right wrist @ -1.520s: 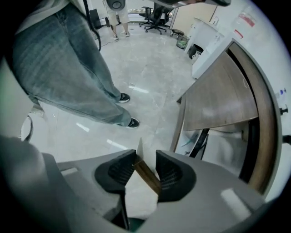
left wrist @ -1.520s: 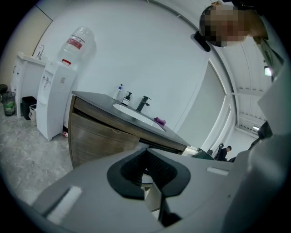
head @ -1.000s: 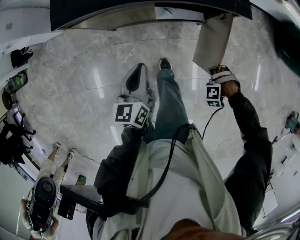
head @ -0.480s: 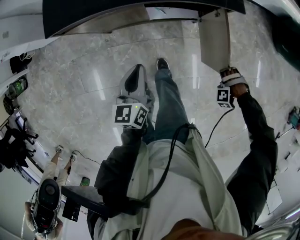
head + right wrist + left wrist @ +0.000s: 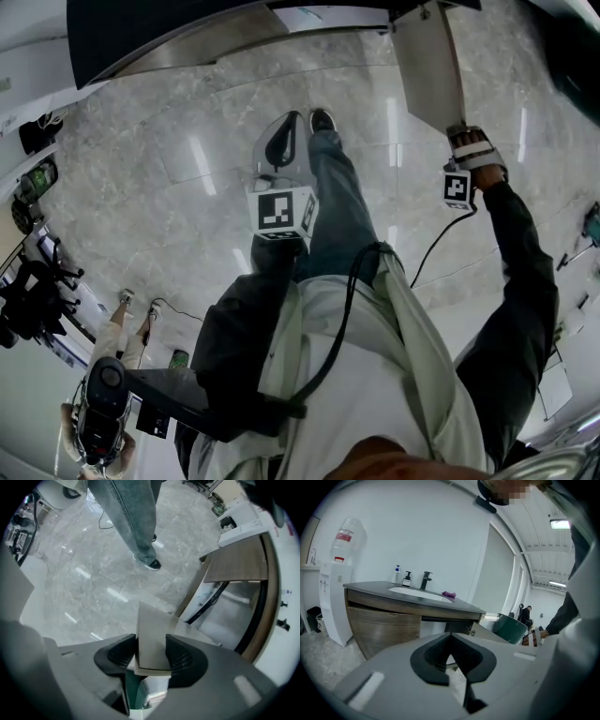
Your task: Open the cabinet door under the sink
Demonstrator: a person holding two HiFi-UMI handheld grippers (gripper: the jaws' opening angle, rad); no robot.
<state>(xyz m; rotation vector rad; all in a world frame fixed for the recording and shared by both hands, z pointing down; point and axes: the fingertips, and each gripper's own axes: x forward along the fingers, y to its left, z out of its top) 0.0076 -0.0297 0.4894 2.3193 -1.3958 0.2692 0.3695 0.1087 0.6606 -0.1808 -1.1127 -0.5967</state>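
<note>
in the head view, cabinet door [image 5: 427, 66] swung out over the marble floor [image 5: 187, 187], with its hinge end running under the dark counter [image 5: 187, 37] at the top edge of the frame. no look into the cabinet from there. jaws of both grippers hard to read in that view, covered by the gripper bodies and the marker cubes. blurred patch at the top of the left gripper view, over the person.

right gripper [image 5: 461, 133] at the free end of the door, pointing steeply down. in the right gripper view, jaws of this gripper [image 5: 151, 651] opening and already wide, the door edge [image 5: 152, 634] standing between the two dark pads; seem no longer to press on it, though difficult to tell at this angle. left gripper [image 5: 286, 127] well apart from the door, above the person's jeans leg [image 5: 337, 197]; in its own view [image 5: 450, 641], jaws together at the tips and empty.

under-sink cabinet [image 5: 234, 606] open: inside, a dark bent pipe [image 5: 211, 599] in front of a pale back wall, the rest too dim to tell. on the counter, sink [image 5: 415, 591] with black faucet [image 5: 425, 580], two pump bottles [image 5: 397, 573] just beside it, and a small purple thing [image 5: 449, 594] near the basin rim.
</note>
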